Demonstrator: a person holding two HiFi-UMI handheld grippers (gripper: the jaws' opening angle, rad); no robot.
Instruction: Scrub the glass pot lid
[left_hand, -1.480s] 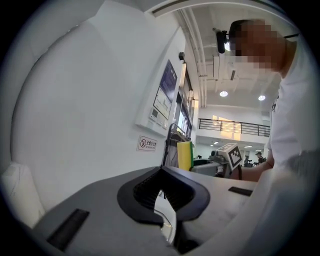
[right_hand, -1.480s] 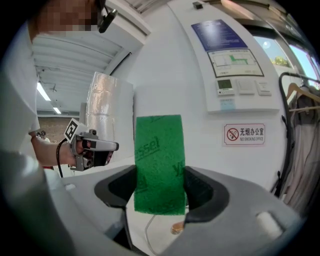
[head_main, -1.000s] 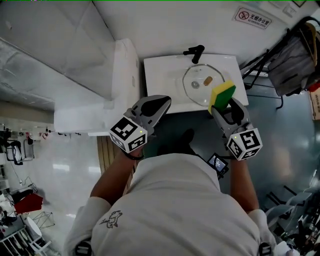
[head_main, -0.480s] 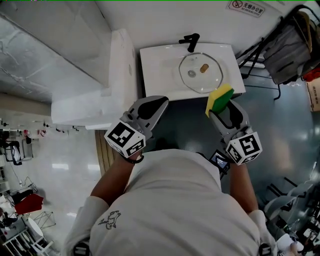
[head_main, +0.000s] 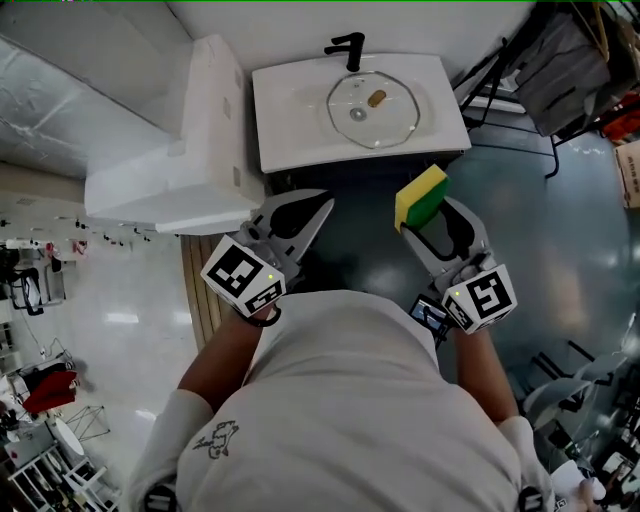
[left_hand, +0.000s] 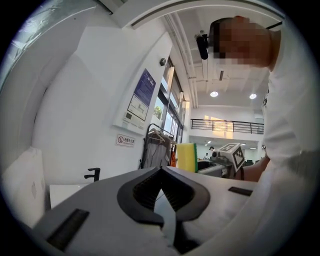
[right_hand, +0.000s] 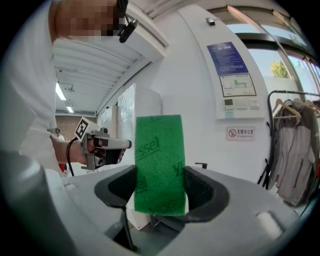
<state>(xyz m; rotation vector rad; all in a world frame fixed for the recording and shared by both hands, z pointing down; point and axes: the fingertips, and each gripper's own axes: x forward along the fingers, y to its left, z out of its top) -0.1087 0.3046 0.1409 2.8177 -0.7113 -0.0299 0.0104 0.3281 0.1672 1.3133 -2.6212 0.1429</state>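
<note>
Sink (head_main: 290, 112), pot lid (head_main: 392, 122) farther away

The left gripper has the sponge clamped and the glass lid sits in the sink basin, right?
No: the right gripper clamps the sponge between its fingers, as the right gripper view shows; the left gripper is shut and empty. The glass lid does sit in the sink basin.

Two grippers (left gripper (head_main: 321, 206), right gripper (head_main: 432, 222)), one sponge (head_main: 420, 196), one glass pot lid (head_main: 392, 122), one sink (head_main: 288, 122), one tap (head_main: 347, 47).
</note>
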